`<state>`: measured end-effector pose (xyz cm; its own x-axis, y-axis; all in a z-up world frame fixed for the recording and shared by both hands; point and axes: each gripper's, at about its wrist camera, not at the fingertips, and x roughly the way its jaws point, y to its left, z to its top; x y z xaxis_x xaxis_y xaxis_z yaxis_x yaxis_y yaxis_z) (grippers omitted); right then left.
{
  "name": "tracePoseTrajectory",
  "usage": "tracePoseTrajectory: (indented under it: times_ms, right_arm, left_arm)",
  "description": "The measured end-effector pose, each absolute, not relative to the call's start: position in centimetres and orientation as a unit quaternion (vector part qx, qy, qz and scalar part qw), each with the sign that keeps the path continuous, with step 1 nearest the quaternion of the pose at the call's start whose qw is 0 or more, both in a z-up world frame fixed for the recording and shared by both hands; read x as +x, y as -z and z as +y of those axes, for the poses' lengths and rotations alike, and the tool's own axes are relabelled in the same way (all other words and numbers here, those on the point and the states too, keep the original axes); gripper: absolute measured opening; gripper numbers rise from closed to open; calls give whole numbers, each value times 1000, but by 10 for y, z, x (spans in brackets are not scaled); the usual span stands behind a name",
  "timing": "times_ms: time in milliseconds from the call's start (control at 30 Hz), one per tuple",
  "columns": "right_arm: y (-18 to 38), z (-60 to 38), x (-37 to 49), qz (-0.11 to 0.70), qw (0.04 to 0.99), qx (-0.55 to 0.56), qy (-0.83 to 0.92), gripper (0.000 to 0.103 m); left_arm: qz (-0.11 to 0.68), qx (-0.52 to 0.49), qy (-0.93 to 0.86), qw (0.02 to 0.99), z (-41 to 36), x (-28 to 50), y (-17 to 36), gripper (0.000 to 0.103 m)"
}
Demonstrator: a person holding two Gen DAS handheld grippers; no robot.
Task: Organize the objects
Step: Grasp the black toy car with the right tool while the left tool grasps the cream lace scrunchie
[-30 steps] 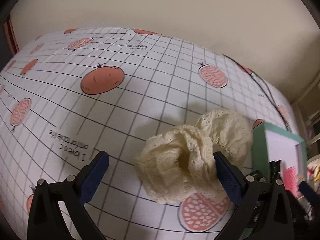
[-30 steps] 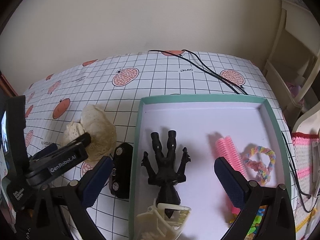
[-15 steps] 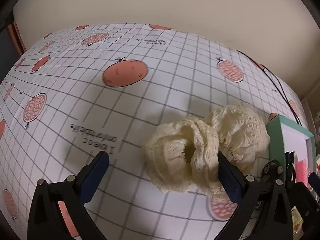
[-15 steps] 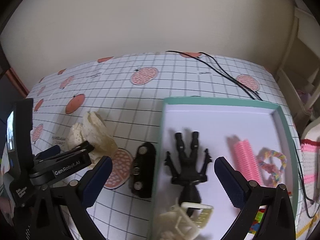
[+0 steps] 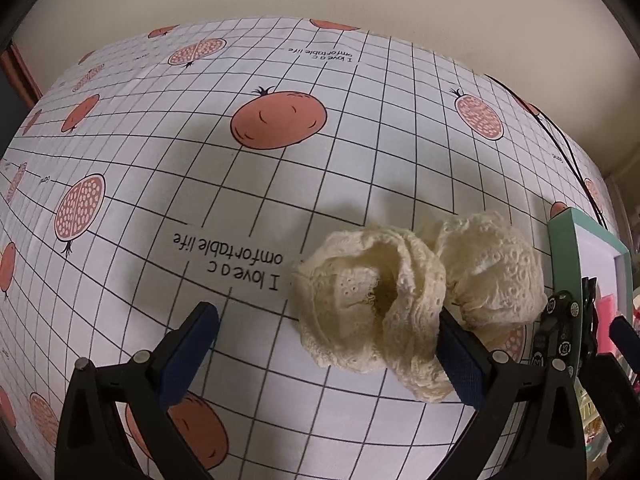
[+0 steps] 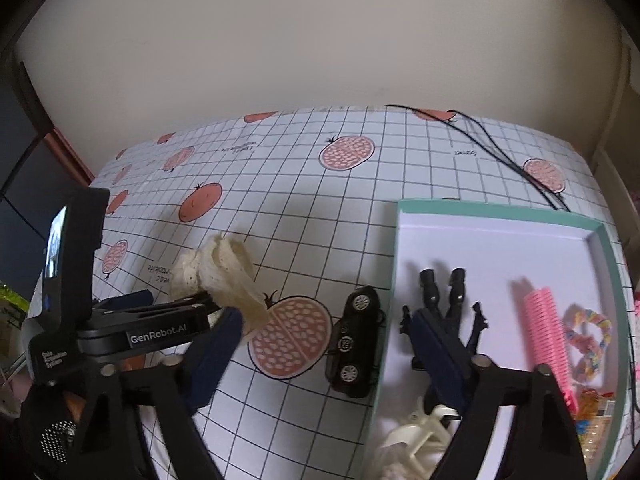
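A cream lace scrunchie lies on the checked tablecloth; it also shows in the right wrist view. My left gripper is open, its right finger touching the scrunchie's near side. My right gripper is open above a black toy car, which lies just left of the teal tray. In the tray lie a black figure, a pink comb, a pastel hair tie and a cream claw clip.
A black cable runs across the table's far right toward the tray. A beige wall stands behind the table. The left gripper's body sits at the left in the right wrist view. The tray's edge shows right of the scrunchie.
Both grippers have shifted left. The scrunchie now sits further right in the left view; the toy car has come between the right gripper's fingers. Neither has closed.
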<state>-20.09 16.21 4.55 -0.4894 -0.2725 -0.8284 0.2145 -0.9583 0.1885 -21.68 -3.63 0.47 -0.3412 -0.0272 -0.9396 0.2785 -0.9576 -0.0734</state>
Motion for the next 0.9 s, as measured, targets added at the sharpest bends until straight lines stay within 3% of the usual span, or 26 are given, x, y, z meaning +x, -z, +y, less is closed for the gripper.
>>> tracePoseTrajectory:
  times_ms: [300, 900]
  right_arm:
    - [-37, 151, -203, -14, 144, 495, 857, 59]
    - [-33, 143, -205, 32, 111, 499, 859, 49]
  left_arm:
    - [107, 569, 810, 91, -41, -217, -5, 102]
    - [101, 565, 814, 90, -45, -223, -7, 102]
